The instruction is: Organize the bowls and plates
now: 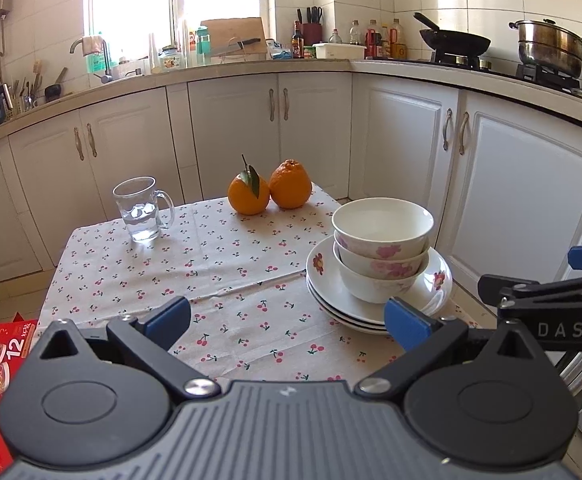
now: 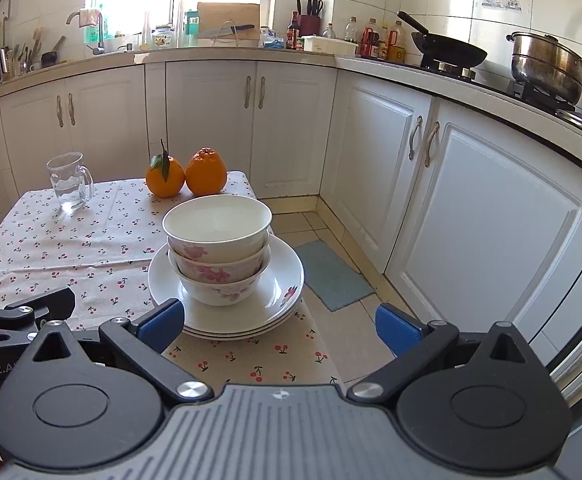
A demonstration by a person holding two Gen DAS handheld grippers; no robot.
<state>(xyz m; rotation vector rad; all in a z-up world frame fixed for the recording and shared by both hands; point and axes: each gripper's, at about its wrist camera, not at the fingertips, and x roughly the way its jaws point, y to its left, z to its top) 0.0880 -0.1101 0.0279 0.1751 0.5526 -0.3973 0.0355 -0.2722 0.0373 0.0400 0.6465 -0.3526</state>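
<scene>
Three white bowls with pink flowers (image 1: 381,248) (image 2: 219,248) stand nested on a stack of three white flowered plates (image 1: 323,276) (image 2: 283,280) at the right edge of the small table. My left gripper (image 1: 287,320) hovers open over the cloth, just left of and nearer than the plates; its right fingertip overlaps the plates' rim in the left wrist view. My right gripper (image 2: 279,322) is open too, close in front of the stack, with its left fingertip at the plates' near rim. Neither holds anything.
The table wears a cherry-print cloth (image 1: 211,264) (image 2: 71,240). A glass mug of water (image 1: 141,208) (image 2: 69,182) and two oranges (image 1: 269,190) (image 2: 187,174) sit at the far side. White cabinets (image 2: 451,200) and a blue floor mat (image 2: 331,276) lie to the right.
</scene>
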